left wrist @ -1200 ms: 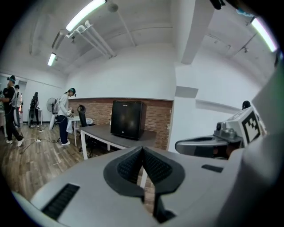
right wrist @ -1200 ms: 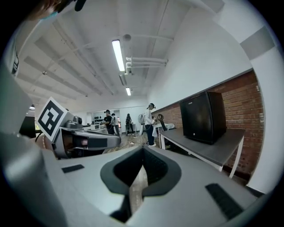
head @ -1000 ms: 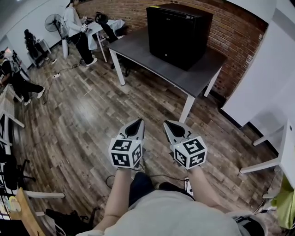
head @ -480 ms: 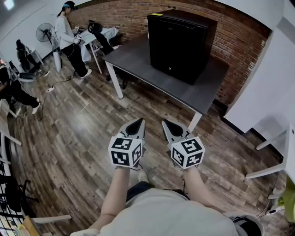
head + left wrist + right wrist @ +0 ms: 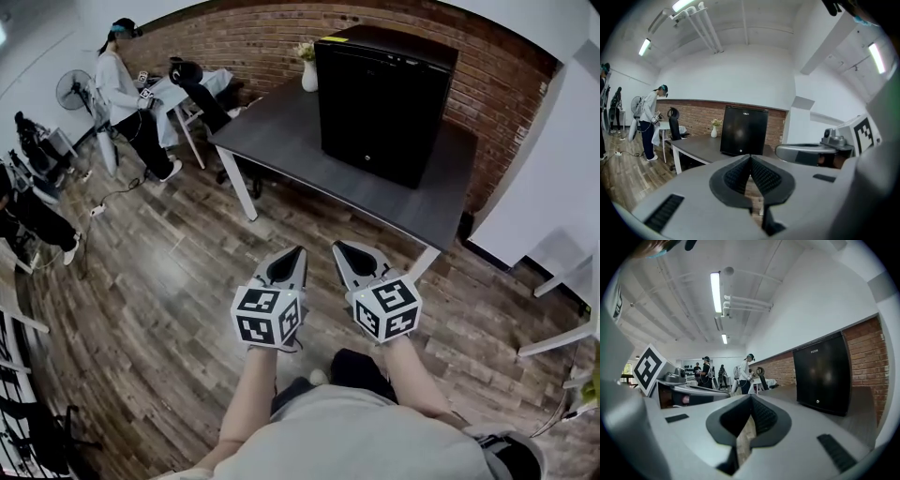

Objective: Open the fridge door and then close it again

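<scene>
**Approach to the fridge.** The black, box-shaped mini fridge [image 5: 384, 103] stands shut on the dark grey rectangular table [image 5: 281, 141], with the red brick wall [image 5: 253, 37] behind it.

Over the last second you have walked toward the fridge. In the head view it sits larger and nearer than a second ago. A small white vase of flowers [image 5: 308, 75], out of sight before, now shows just beside the fridge on its left.

You carry your left gripper [image 5: 298, 253] and right gripper [image 5: 338, 247] side by side. Both point roughly at the fridge from short of the table's near edge, well apart from the fridge itself.

In each gripper view the ribbed black pads [image 5: 764, 176] meet at the tip with nothing between them. Both pairs of fingers are fully closed and empty.

A person in a white top [image 5: 120, 89] stands far to the left of the fridge, away from the table.

For the task, the approach is under way but the opening has not begun. The door is untouched, and no handle can be made out on its front from here. You likely need to cover the remaining gap and part one pair of fingers before taking the door's edge.
</scene>
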A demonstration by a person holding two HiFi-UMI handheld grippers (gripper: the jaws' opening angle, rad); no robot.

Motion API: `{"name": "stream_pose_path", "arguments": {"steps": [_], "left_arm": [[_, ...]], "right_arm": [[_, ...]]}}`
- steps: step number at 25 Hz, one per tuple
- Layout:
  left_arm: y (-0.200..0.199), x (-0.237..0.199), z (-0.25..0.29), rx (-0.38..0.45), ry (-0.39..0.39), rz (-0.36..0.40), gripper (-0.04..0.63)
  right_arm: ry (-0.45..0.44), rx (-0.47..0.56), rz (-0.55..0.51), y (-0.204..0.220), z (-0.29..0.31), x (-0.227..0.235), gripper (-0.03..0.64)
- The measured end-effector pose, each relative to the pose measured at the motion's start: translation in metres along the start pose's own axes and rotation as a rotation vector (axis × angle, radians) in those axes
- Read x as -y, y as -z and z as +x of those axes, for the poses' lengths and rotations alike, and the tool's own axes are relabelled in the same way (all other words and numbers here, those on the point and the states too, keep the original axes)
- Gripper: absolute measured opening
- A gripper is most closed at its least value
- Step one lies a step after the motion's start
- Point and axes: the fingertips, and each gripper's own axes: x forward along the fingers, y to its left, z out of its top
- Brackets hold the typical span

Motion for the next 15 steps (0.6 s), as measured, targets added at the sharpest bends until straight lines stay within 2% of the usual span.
{"name": "stream_pose_path", "arguments": {"steps": [9, 15], "left_arm": [[0.003, -0.077, 0.048, -0.015, -0.012, -0.058, 0.006], [-0.022, -0.142, 0.122, -0.025, -0.028, -0.059, 0.006]], "right_arm": [[-0.001, -0.054, 0.001, 0.013, 0.086, 0.026, -0.002], [-0.002, -0.050, 0.001, 0.001, 0.167, 0.076, -0.002]]}}
